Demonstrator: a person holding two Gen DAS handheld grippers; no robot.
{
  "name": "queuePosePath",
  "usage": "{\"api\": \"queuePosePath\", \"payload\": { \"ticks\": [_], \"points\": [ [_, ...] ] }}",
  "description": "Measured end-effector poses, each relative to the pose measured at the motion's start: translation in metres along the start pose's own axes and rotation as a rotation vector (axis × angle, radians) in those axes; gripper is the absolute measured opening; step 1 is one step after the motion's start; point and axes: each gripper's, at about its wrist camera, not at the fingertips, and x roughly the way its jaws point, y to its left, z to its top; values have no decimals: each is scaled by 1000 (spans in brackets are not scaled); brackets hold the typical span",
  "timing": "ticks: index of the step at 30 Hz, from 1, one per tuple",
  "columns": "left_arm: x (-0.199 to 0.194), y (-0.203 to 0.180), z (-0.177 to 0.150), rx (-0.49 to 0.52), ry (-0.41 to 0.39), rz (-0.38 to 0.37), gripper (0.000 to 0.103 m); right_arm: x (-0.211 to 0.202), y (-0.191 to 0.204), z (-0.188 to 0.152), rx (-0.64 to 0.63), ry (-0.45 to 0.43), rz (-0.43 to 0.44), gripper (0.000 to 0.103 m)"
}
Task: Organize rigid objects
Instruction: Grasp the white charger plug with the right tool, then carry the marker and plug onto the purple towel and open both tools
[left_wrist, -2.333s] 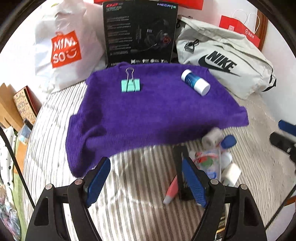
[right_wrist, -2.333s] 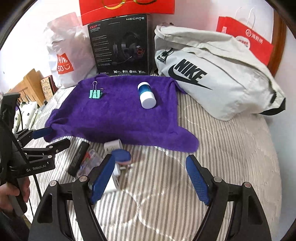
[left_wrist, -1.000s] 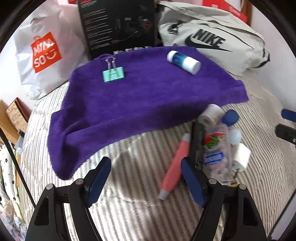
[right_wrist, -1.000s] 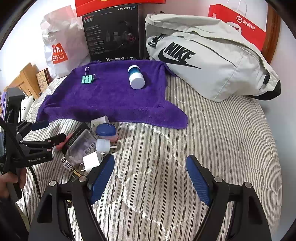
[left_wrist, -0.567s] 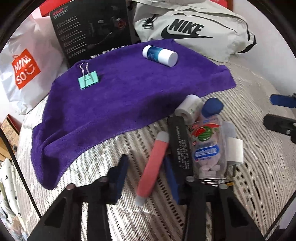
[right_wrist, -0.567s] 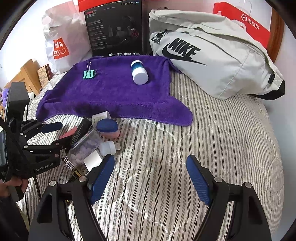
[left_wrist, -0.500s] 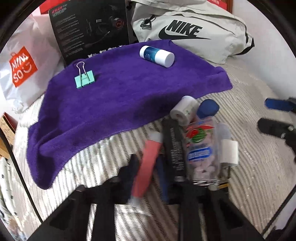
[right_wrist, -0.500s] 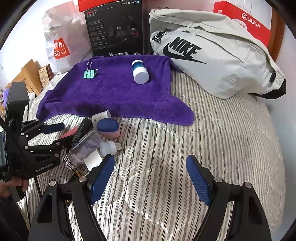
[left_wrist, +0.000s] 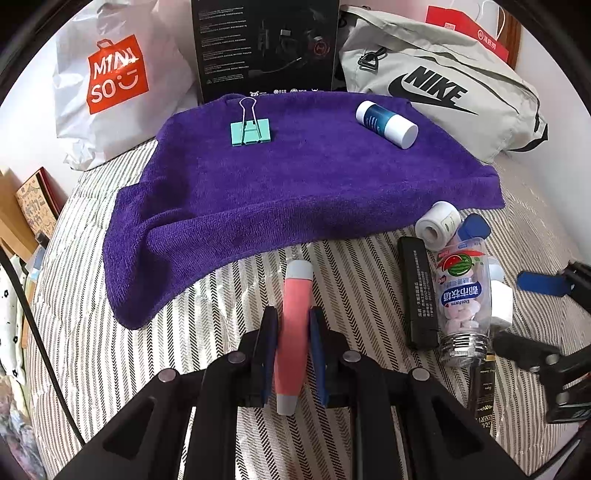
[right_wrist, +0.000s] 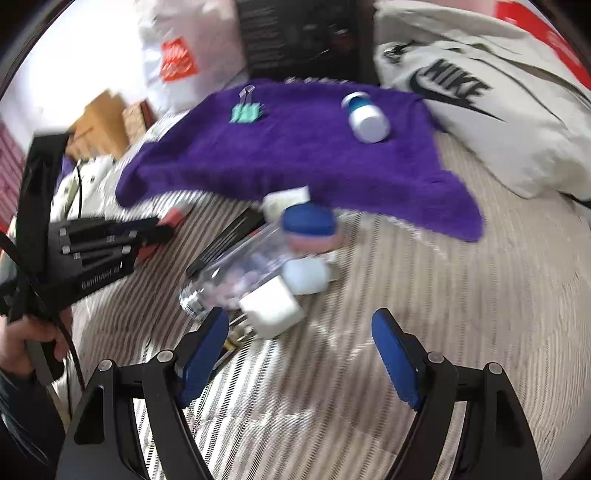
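Note:
My left gripper is shut on a pink tube with grey ends, held over the striped bedspread just in front of the purple towel. A mint binder clip and a blue-and-white bottle lie on the towel. To the right lies a pile: a black stick, a clear candy bottle, a white tape roll and a white charger. My right gripper is open and empty, just in front of that pile. The right wrist view is blurred.
A grey Nike bag, a black headset box and a white Miniso bag stand behind the towel. Cardboard and books sit off the bed's left edge. Bare bedspread lies to the right.
My left gripper has closed on the pink tube and lifted it away from the pile, toward the towel. My right gripper has moved in closer to the pile, still open.

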Motion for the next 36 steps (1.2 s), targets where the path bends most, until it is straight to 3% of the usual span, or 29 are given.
{"api": "queuePosePath", "payload": {
  "ticks": [5, 6, 9, 15, 27, 36],
  "points": [
    [-1, 1, 0, -6, -4, -5, 18, 11, 1, 1, -12, -7, 35, 60],
    [-1, 1, 0, -6, -4, -5, 18, 13, 0, 2, -1, -2, 56, 43],
    [-1, 2, 0, -13, -5, -9, 18, 8, -7, 1, 27, 2, 62, 39],
    [-1, 2, -1, -14, -7, -8, 18, -3, -39, -12, 111, 6, -35, 39],
    [-3, 4, -2, -25, -6, -21, 18, -3, -58, -12, 194, -28, 51, 39],
    [-9, 4, -4, -50, -12, -40, 17, -5, -64, -17, 208, -16, 53, 39]
  ]
}}
